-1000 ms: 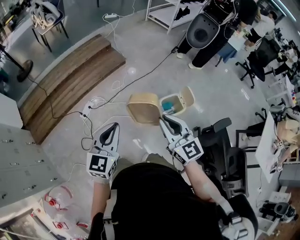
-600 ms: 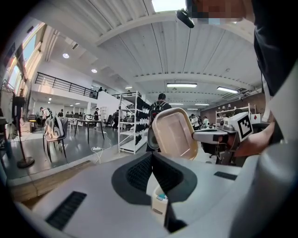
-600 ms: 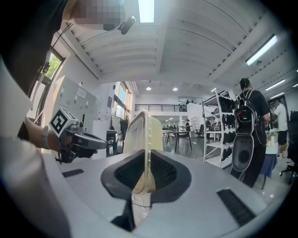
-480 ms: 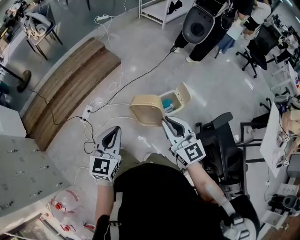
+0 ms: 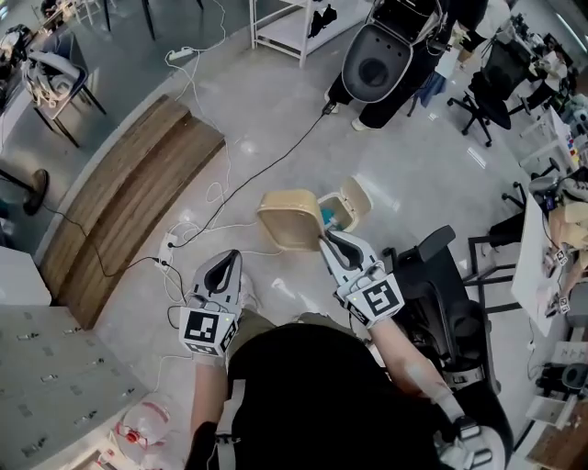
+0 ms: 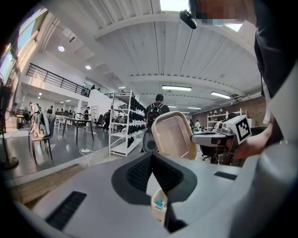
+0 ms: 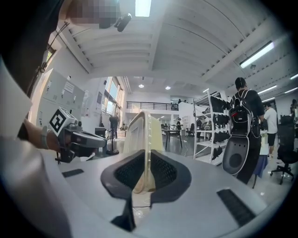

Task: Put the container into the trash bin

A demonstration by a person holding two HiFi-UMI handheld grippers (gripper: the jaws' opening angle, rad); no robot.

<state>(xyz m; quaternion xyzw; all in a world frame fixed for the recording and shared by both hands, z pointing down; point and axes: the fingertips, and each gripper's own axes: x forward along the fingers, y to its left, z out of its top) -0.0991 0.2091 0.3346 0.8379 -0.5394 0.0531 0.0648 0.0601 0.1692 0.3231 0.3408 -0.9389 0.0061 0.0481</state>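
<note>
The container [image 5: 288, 218] is a shallow beige plastic tray, held upright on its edge by my right gripper [image 5: 325, 240], which is shut on its rim. In the right gripper view the container's rim [image 7: 143, 135] runs straight up between the pads of that gripper [image 7: 147, 156]. The small beige trash bin [image 5: 336, 210] stands on the floor with its lid [image 5: 357, 196] flipped open, just beyond and partly behind the container. My left gripper [image 5: 223, 266] hangs shut and empty to the left. From its view [image 6: 152, 157] I see the container [image 6: 174, 135] and the bin [image 6: 159, 205].
A black office chair [image 5: 447, 296] stands close on the right. White cables [image 5: 213, 195] trail over the floor, and a wooden platform [image 5: 129, 197] lies left. A person [image 5: 397, 64] stands beyond the bin beside a white shelf rack [image 5: 292, 27].
Both grippers and the held container have moved forward toward the trash bin; the container now overlaps the bin's near edge. The grip on it is unchanged.
</note>
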